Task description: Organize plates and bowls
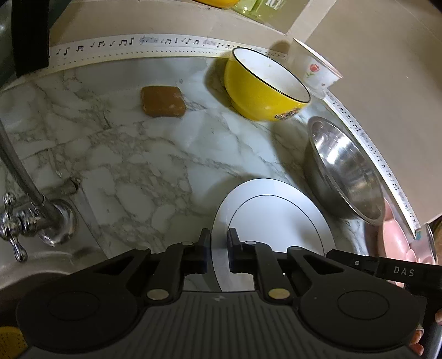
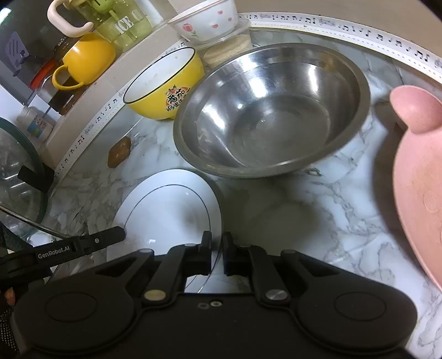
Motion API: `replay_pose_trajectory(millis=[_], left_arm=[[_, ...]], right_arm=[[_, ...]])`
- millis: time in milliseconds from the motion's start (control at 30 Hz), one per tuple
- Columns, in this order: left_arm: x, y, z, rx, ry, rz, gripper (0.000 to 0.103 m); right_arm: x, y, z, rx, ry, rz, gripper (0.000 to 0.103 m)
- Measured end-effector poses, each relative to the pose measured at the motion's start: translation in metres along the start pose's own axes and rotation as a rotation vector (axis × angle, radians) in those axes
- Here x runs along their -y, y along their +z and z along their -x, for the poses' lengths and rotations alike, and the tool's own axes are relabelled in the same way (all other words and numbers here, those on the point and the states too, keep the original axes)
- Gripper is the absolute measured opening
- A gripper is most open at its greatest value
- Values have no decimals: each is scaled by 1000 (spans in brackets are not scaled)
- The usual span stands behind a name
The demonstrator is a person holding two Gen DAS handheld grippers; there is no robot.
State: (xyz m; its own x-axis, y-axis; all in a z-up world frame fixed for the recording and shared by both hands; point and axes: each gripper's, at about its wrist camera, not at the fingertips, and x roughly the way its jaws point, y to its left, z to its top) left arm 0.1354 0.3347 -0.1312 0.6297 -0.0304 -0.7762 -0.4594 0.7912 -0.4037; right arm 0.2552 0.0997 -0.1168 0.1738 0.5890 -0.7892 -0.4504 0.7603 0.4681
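**Both grippers close on one white plate, bowls crowded behind it**

We have the left gripper (image 1: 218, 248) and the right gripper (image 2: 216, 255) at the near rim of the white plate (image 1: 276, 218), which lies flat on the marble counter (image 1: 138, 165). Each pair of fingers stands a narrow gap apart with the rim running between them; we cannot tell whether either pair is actually pinching it.

The risks, as we judge them: the plate is thin, glazed and flat on stone, so a shallow bite could let it slip and clatter down. Two grippers on the same edge could also twist it against each other. The steel bowl (image 2: 272, 110) sits just beyond the plate, and the yellow bowl (image 2: 165, 82) and the flowered bowl (image 2: 207, 22) stand further back to the left; a tilted lift could knock the steel one. At right, the pink dish (image 2: 420, 179) lies close to our swing path.

Readable writing: "GenRobot.AI" on the left gripper's arm as the right camera sees it, "DAS" on the other, "ICE C…" on the green glass jar (image 2: 129, 27), and Chinese characters on the yellow bowl's orange emblem. A music-note strip (image 1: 138, 47) edges the counter.
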Motion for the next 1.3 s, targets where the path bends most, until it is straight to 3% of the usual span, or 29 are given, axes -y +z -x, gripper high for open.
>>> replay_pose_trajectory(millis=[533,1300], left_arm=[[43,-30,17,-14,-99,-37,10],[184,-93,11,-111,-240,-242,10]], right_arm=[[43,-27,51,30,-4,-58,7],[139,-75,186,175,-89,-219,6]])
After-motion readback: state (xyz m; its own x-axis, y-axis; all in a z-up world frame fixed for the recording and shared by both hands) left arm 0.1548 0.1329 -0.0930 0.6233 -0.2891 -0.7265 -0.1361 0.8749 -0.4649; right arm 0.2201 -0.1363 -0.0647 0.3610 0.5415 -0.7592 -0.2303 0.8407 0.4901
